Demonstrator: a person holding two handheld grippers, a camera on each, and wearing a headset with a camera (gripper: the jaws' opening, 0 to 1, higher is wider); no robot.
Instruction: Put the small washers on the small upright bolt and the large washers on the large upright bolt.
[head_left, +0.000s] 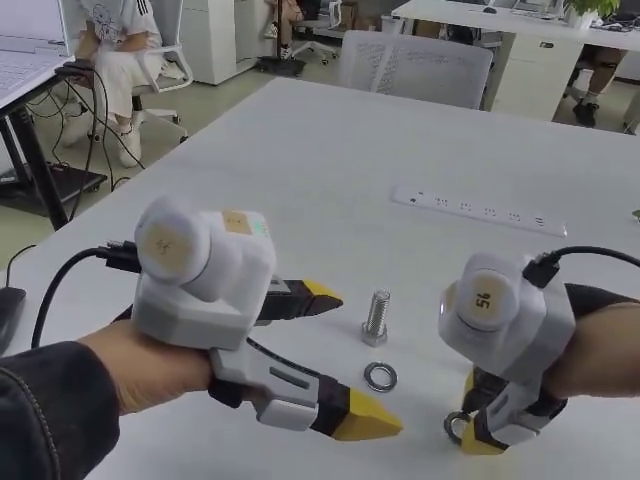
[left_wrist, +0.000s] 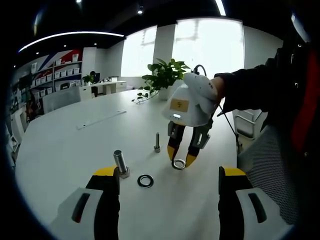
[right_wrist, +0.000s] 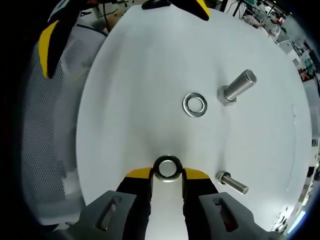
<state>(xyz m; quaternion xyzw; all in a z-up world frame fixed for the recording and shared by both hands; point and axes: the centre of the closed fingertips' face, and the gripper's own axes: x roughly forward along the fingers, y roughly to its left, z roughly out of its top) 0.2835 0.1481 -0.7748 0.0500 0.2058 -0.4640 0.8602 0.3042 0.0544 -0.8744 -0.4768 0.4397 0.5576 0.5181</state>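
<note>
washer partly hidden btwn right hand-held gripper tips in head view, seated person cut off at top

Open-plan office. Big white table, mesh chair at its far edge, power strip near its right edge. Past the far edge: more desks, white cabinet, person seated on a swivel chair, cables hanging off a side desk. Left gripper view: potted plant, large bright window, wall shelves with boxes, strip ceiling light.
</note>
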